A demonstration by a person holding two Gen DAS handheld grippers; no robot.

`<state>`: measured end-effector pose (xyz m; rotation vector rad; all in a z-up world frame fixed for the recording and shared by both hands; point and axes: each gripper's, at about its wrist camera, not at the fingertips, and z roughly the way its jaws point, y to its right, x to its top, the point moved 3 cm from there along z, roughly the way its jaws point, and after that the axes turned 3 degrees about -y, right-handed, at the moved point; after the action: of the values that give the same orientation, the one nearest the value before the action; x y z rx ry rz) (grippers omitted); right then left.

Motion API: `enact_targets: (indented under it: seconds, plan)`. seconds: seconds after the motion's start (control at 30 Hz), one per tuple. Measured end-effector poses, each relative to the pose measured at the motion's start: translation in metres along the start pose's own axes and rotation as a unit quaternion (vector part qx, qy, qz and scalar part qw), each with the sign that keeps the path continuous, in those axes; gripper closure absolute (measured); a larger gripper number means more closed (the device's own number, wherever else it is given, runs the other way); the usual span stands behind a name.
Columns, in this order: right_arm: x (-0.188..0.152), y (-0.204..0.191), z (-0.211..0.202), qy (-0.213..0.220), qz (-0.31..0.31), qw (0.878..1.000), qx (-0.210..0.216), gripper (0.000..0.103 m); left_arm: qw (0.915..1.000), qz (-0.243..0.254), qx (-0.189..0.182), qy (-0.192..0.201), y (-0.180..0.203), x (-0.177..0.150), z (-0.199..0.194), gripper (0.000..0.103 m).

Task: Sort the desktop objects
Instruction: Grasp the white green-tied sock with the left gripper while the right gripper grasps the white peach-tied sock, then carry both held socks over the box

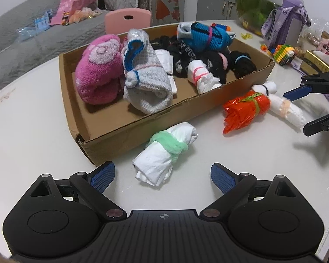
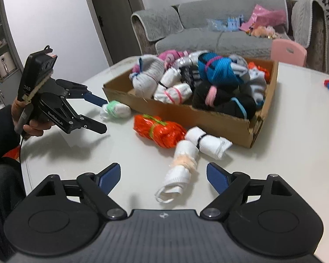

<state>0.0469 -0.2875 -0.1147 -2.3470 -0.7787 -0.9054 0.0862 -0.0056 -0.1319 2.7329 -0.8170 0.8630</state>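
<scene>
A cardboard box (image 1: 142, 122) (image 2: 186, 111) on the white table holds several rolled sock bundles. Outside it lie a white bundle with a green band (image 1: 164, 153) (image 2: 115, 109), an orange bundle (image 1: 243, 109) (image 2: 160, 131), a white bundle with a black band (image 1: 267, 86) (image 2: 206, 142) and a white bundle with a peach band (image 1: 287, 109) (image 2: 179, 168). My left gripper (image 1: 162, 173) (image 2: 103, 116) is open, just short of the green-banded bundle. My right gripper (image 2: 163, 175) (image 1: 296, 111) is open, with the peach-banded bundle between its fingers.
A fish bowl (image 1: 263, 2), a purple bottle (image 1: 289, 24), toy bricks (image 1: 280, 53) and packets stand at the table's far right in the left wrist view. A pink chair (image 1: 128, 19) (image 2: 288, 51) and a grey sofa (image 2: 219, 35) are beyond the table.
</scene>
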Motion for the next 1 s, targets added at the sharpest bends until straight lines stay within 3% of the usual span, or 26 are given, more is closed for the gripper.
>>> enact_targets:
  seconds: [0.27, 0.53, 0.63, 0.73, 0.8, 0.87, 1.0]
  plan:
    - [-0.002, 0.001, 0.005, 0.004, -0.004, 1.0, -0.001, 0.026, 1.0, 0.0, 0.0, 0.005, 0.005, 0.005, 0.007, 0.0]
    - [-0.003, -0.003, 0.004, 0.007, -0.018, 1.0, -0.005, 0.032, 0.9999, 0.012, -0.008, 0.009, 0.019, 0.009, 0.009, 0.005]
    - [-0.004, -0.005, 0.002, 0.006, -0.024, 1.0, -0.006, 0.035, 0.9997, 0.016, -0.013, 0.014, 0.023, 0.009, 0.007, 0.015]
    - [-0.004, -0.006, 0.003, 0.005, -0.025, 1.0, -0.001, 0.047, 0.9994, 0.022, -0.016, 0.019, 0.028, 0.01, 0.003, 0.031]
    - [-0.004, -0.006, 0.003, 0.003, -0.021, 1.0, 0.009, 0.062, 0.9992, 0.027, -0.019, 0.023, 0.033, 0.011, 0.001, 0.059]
    - [-0.004, -0.008, 0.003, 0.001, -0.02, 1.0, 0.019, 0.07, 0.9991, 0.03, -0.019, 0.023, 0.037, 0.012, 0.0, 0.067]
    - [-0.004, -0.01, 0.004, 0.0, -0.019, 1.0, 0.024, 0.073, 0.999, 0.035, -0.008, 0.028, 0.044, 0.01, -0.001, 0.071]
